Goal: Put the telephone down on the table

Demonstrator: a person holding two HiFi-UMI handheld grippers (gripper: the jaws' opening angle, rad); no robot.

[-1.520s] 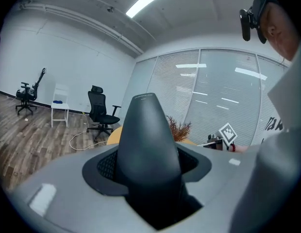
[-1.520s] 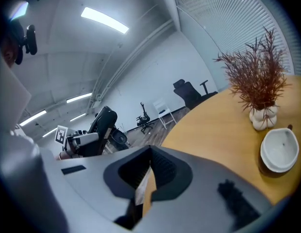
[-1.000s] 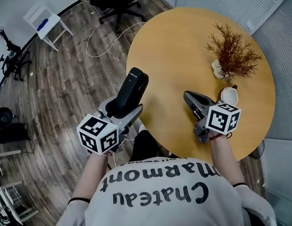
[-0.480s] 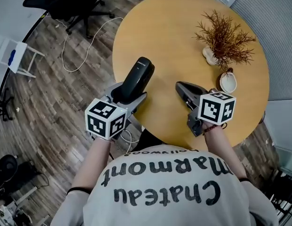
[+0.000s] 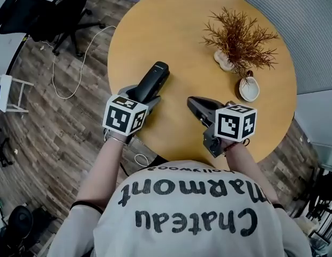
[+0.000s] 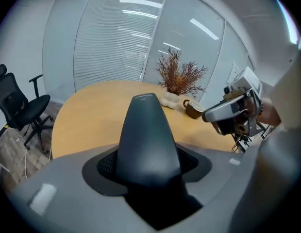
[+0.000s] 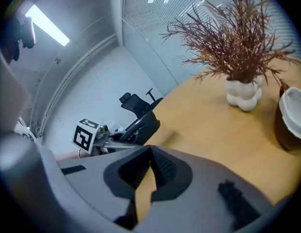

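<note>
The telephone (image 5: pixel 154 79) is a black handset. My left gripper (image 5: pixel 146 96) is shut on its lower half, and its top end points out over the left edge of the round wooden table (image 5: pixel 176 25). Whether it rests on the tabletop I cannot tell. In the left gripper view the telephone (image 6: pixel 146 135) fills the middle between the jaws. My right gripper (image 5: pixel 194 103) hovers over the table's near part, shut with nothing in it; its pads (image 7: pixel 158 165) meet at the tips. The right gripper view shows the telephone (image 7: pixel 143 123) off to the left.
A dried plant in a white vase (image 5: pixel 238 36) and a small brown and white cup (image 5: pixel 249 88) stand at the table's right side. On the wooden floor to the left are a black office chair (image 5: pixel 53 9) and a white cable (image 5: pixel 69 63).
My left gripper has carried the telephone from beside the table to over its edge, lower and flatter. The right gripper has shifted slightly and stayed shut.
</note>
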